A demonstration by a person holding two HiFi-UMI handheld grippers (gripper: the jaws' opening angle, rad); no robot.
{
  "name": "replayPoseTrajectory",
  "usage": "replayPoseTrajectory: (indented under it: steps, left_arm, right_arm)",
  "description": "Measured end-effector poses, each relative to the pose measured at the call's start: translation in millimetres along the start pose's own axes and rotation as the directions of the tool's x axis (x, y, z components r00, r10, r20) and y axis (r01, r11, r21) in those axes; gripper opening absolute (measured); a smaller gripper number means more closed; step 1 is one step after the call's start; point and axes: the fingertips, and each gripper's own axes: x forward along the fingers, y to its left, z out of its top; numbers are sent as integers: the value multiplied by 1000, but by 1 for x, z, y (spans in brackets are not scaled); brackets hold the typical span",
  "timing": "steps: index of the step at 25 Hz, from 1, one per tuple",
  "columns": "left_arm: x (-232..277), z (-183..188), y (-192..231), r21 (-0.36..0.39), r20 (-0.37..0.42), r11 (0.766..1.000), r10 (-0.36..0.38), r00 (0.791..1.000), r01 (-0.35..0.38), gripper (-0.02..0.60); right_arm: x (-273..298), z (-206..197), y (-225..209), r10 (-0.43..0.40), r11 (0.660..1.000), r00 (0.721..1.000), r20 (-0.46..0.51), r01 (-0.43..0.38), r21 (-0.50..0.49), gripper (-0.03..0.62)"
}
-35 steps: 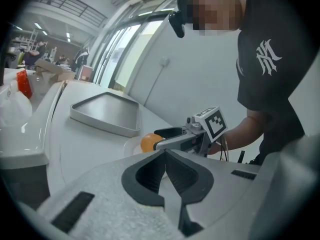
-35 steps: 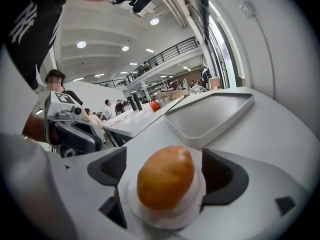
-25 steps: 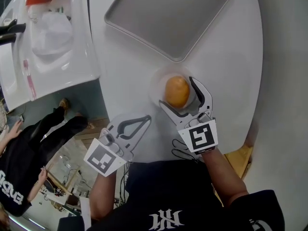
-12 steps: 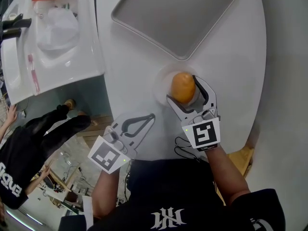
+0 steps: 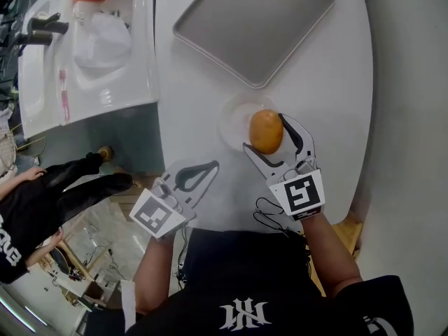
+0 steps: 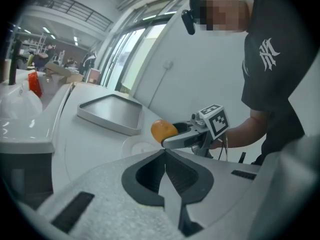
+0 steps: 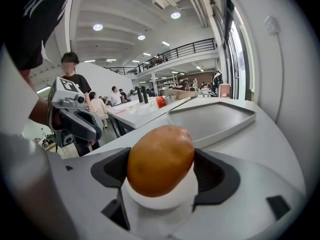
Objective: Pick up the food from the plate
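2 grippers: I saw the right gripper (image 5: 265, 133) pinching the food (image 5: 266, 131) on both flanks, jaws wide. The left gripper (image 5: 213, 165) was pressed together, empty, at the near edge of the table (image 5: 329, 103).
Food: golden-brown, rounded, smooth skin. It sat between the right pads, over the near rim of the plate (image 5: 234, 117).
Contact: I couldn't tell whether it touched the plate or hung just above it.
Handling: I judged it light and probably soft under the skin, so it could dent or slip.
Grip point: across the widest middle, as taken, with a gentle squeeze only.
Risk: 1 tilt and the rounded sides could roll out of the pads.
Tray (image 5: 255, 23): grey, beyond the plate.
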Motion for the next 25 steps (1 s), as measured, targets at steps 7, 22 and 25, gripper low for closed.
replayPoseTrajectory:
  steps: [7,22,25]
  left_arm:
    - [-3,22,-25,44,39,995,86,996,-88,3]
    - [-84,62,-100,334,183,934,66,981,-125,3]
    - [-94,39,-114,351,194,930,44,980,-111,3]
  right_arm:
    - [-50,38,12,125,991,983,131,-131,37,393]
    - [-152,109,84,97,995,904,417,-73,-75,393]
    - [-169,100,123,99,993,905,414,-64,-97,393]
